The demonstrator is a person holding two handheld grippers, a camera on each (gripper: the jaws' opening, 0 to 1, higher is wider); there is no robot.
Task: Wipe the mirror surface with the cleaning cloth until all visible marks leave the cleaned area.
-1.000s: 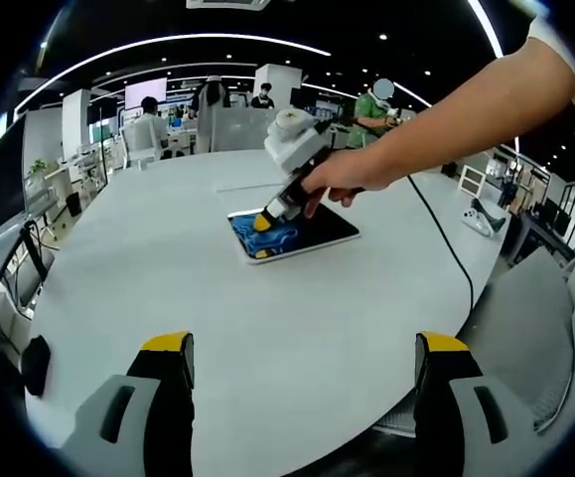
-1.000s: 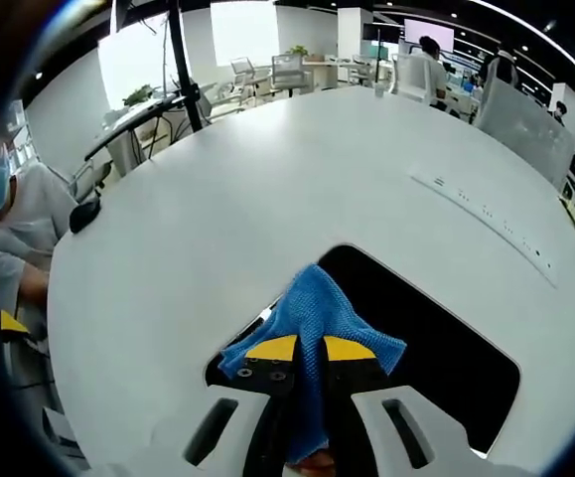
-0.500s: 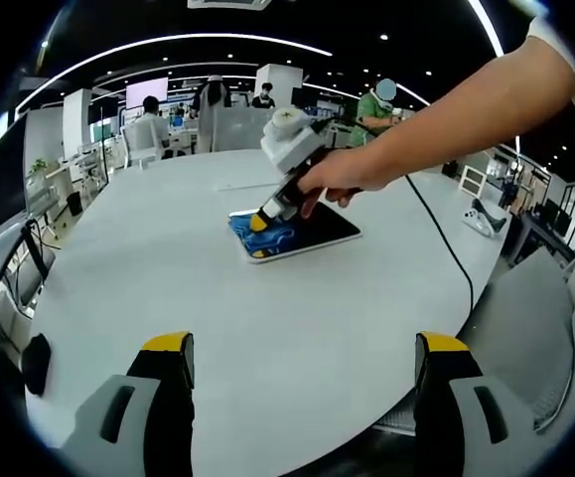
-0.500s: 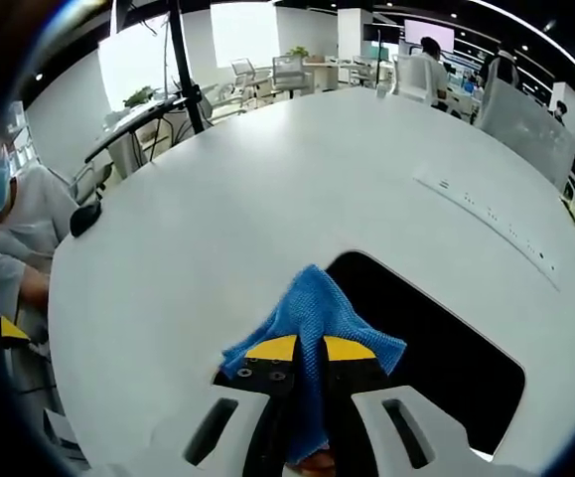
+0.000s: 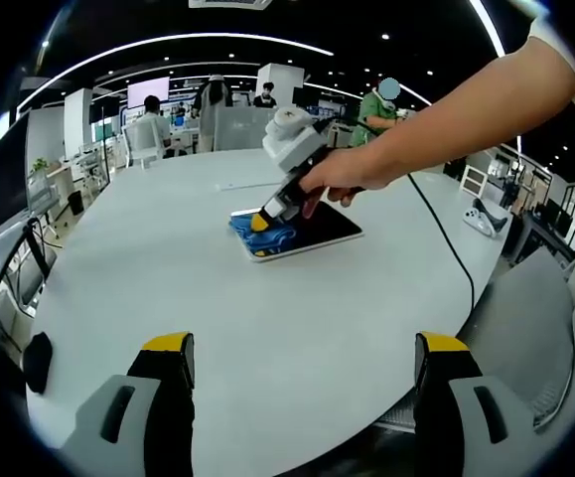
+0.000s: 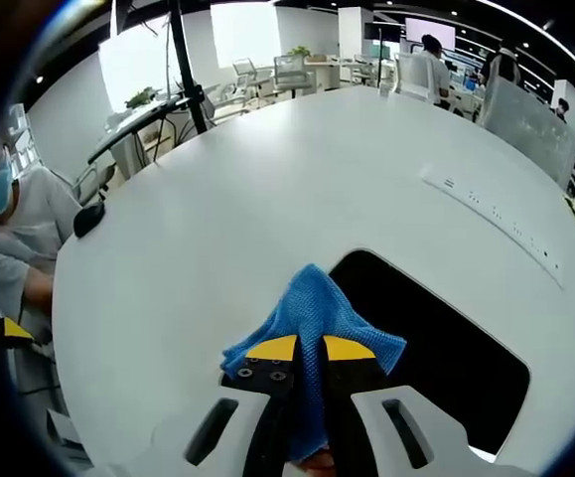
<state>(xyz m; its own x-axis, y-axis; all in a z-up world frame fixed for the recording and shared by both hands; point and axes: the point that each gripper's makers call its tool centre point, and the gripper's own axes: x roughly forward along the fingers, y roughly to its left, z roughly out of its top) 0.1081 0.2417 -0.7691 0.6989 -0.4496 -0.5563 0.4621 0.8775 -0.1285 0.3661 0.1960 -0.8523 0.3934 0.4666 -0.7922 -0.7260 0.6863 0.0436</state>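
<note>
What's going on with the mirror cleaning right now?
Right gripper shut on blue cloth, pressed at mirror edge. Left gripper open, hovering. Nothing in the way.

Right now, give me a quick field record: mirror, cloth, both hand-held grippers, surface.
surface: white table
mirror: dark rectangular mirror lying flat on the table, white edge visible in the left gripper view
cloth: blue cleaning cloth pinched at the mirror's near corner, draped over its edge
right hand-held gripper: jaws closed on the cloth, held by a person's hand
left hand-held gripper: jaws wide apart, nothing between them, hovering over the table short of the mirror
marks on mirror: cannot tell from these views
</note>
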